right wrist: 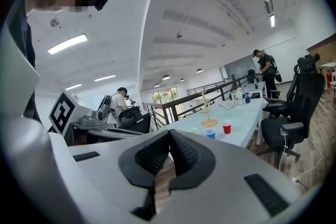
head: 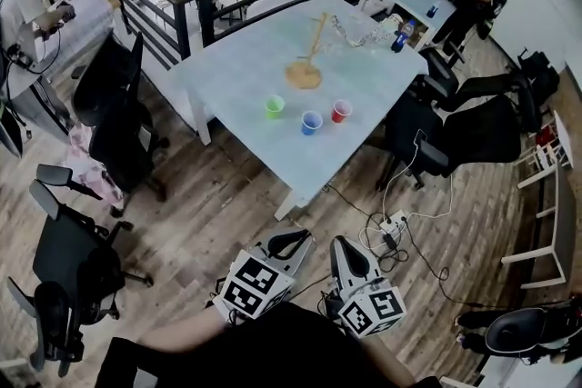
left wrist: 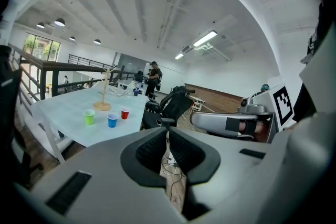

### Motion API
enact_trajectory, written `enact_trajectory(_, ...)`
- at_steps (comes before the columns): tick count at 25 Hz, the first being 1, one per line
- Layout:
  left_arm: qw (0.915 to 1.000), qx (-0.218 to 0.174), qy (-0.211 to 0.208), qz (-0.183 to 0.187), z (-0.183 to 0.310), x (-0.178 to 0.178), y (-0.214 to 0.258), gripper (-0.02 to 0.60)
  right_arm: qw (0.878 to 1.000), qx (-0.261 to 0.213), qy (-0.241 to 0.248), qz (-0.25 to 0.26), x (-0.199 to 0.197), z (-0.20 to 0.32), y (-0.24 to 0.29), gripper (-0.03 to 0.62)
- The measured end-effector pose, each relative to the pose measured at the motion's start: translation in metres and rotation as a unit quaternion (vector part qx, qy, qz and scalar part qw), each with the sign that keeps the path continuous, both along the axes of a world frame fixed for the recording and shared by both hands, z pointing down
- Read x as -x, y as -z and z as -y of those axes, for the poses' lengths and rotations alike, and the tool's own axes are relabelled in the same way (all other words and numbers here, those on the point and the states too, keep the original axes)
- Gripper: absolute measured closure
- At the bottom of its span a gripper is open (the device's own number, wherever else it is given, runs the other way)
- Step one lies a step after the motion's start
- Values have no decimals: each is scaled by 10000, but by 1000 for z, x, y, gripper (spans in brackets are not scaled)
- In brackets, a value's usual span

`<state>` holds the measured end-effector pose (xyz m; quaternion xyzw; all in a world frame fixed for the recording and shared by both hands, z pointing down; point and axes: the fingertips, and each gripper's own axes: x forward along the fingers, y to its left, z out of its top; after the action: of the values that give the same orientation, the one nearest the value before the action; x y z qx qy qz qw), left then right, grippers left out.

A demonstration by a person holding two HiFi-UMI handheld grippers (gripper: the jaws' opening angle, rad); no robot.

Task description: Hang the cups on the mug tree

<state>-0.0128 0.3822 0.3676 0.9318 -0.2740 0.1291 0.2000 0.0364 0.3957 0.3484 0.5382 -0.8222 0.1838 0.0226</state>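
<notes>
Left tongs [head: 296, 238], right tongs [head: 341, 243], open floor [head: 232, 213], table edge [head: 357, 124]

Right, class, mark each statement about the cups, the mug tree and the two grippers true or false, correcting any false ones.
1. The green cup, blue cup and red cup stand on the table. True.
2. One cup hangs on the mug tree. False: all three are on the table.
3. The left gripper holds the blue cup. False: its fingers are shut on nothing.
4. The right gripper is shut and empty. True.
</notes>
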Motion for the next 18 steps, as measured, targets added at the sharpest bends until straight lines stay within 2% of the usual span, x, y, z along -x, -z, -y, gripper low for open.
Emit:
enact_trajectory(4,9997,75,125,-179,24,24,-5,554,9997,47,103,-195,22,22,-4,572)
enact_trajectory(9,9991,215,161,-319,40,37,-12,554,9992,146,183,-327,39,39,-8,572)
enact_trajectory(18,9992,321,190,-134,70,14,-19,554,9993,173,305,-122,20,71,-14,572)
